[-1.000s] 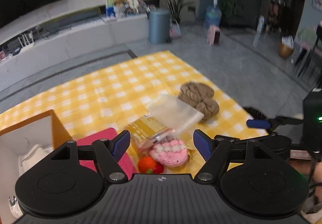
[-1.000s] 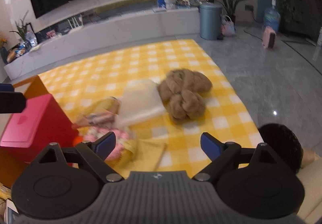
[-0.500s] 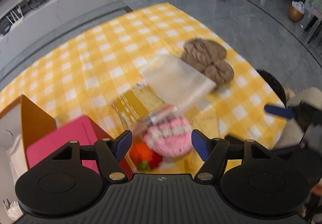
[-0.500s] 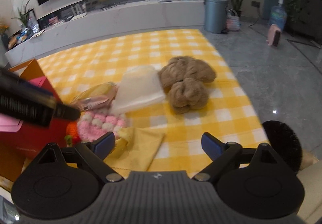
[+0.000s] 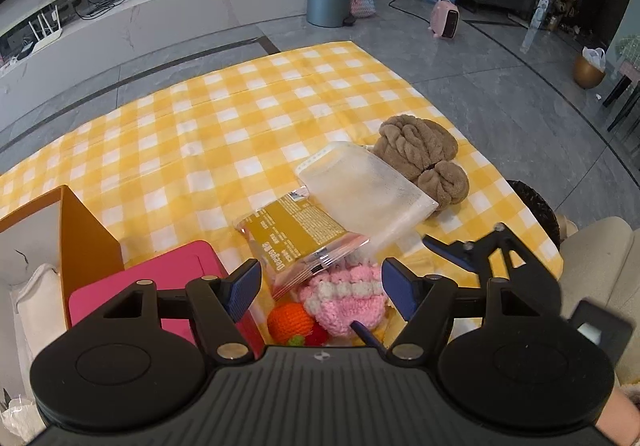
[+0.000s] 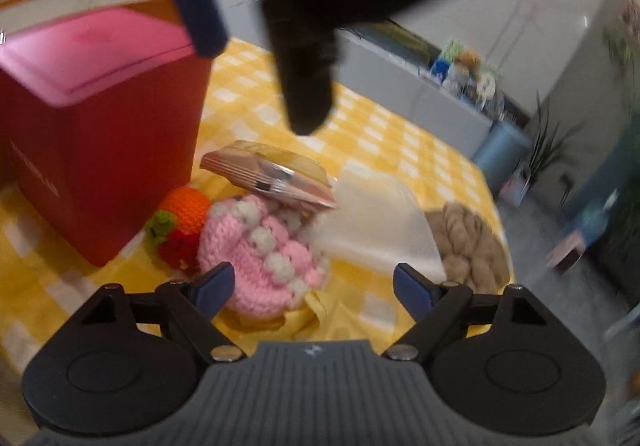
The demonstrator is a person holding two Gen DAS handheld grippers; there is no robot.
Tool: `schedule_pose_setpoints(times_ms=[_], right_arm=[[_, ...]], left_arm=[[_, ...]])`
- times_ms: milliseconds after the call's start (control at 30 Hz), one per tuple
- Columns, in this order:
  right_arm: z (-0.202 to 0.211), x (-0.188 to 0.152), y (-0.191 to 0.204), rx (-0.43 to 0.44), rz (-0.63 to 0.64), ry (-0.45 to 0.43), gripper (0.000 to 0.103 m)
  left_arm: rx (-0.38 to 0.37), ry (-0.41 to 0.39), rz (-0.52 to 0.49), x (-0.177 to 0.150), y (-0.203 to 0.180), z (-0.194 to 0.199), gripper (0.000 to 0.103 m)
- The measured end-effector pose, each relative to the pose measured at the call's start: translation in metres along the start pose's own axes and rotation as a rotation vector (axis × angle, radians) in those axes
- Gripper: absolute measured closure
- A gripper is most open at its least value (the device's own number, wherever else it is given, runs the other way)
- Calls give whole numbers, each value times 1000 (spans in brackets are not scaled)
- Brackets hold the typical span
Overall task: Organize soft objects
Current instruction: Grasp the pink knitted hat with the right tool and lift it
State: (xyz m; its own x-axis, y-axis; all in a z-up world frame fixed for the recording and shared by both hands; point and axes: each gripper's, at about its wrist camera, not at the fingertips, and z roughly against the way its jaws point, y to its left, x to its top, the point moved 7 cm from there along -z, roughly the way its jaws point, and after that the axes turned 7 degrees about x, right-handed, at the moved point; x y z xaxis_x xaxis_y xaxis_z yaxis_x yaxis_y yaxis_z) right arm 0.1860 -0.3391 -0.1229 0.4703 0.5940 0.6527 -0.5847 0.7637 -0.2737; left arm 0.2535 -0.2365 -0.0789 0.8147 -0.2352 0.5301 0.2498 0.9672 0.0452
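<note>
A pink-and-white crocheted piece [image 5: 344,302] [image 6: 264,254] lies on the yellow checked cloth [image 5: 224,117], partly on a yellow rag [image 6: 332,314]. An orange crocheted fruit [image 5: 290,322] [image 6: 188,205] and a red crocheted berry [image 6: 178,246] touch it. A gold snack packet [image 5: 296,238] [image 6: 272,169] rests on it, then a frosted pouch [image 5: 364,189] [image 6: 376,221] and a brown plush bundle [image 5: 424,157] [image 6: 468,242]. My left gripper [image 5: 320,288] hovers open above the pink piece. My right gripper [image 6: 314,288] is low, its jaws closing, the pink piece between them untouched.
A red box [image 6: 92,117] with a pink lid [image 5: 160,274] stands left of the pile, against an orange box [image 5: 84,230] with a white inside. The cloth's right edge drops to a grey floor [image 5: 500,93]. The left gripper's dark body [image 6: 316,5] hangs over the right wrist view.
The right gripper has rolled and dropped low toward the pink crocheted piece, under the left gripper. The left gripper has sunk a little over the pile. The soft things lie where they were.
</note>
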Motion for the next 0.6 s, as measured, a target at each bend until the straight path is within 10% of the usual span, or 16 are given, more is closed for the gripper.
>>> schedule_pose_setpoints(times_ms=[600], right_arm=[[-13, -3, 46, 63, 187, 43, 27]], left_arm=[[2, -36, 33, -10, 11, -6, 22]])
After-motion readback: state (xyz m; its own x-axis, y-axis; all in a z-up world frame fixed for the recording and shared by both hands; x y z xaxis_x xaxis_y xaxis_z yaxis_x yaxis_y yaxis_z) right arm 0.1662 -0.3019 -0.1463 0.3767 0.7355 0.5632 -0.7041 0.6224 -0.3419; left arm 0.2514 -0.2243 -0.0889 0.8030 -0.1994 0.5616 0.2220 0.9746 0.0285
